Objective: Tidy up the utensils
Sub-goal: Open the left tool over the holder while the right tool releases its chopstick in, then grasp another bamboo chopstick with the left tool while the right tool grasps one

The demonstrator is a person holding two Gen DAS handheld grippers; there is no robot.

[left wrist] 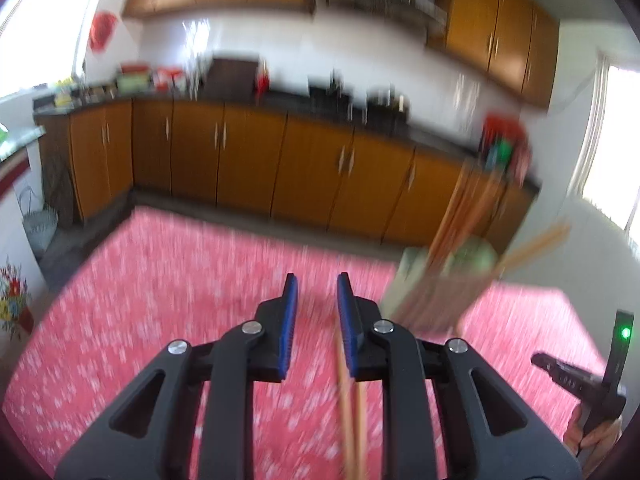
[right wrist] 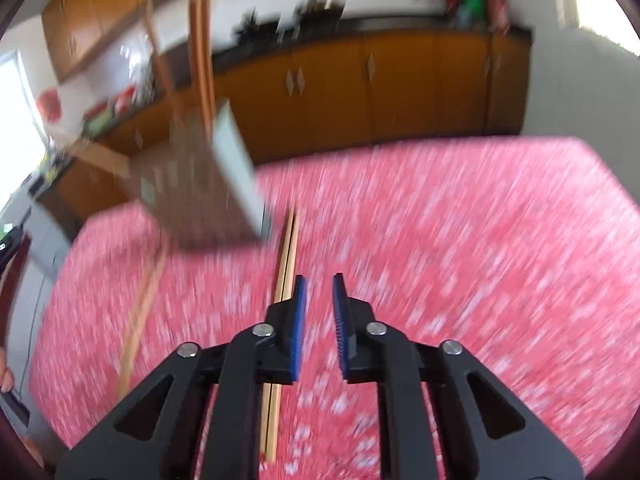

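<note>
Red cloth with a pale speckled pattern [left wrist: 180, 280] covered the table, blurred in both views. My left gripper [left wrist: 316, 312] stood with its blue ribbed pads parted and nothing between them. My right gripper [right wrist: 319, 312] was likewise parted and empty. A boxy holder [left wrist: 436, 292] with slotted sides stood right of centre in the left view, upper left in the right view, holding several wooden chopsticks [left wrist: 460, 208] leaning outward. A loose chopstick pair [right wrist: 286, 264] lay flat on the cloth just left of my right fingers. Another stick [right wrist: 140, 312] lay further left.
</note>
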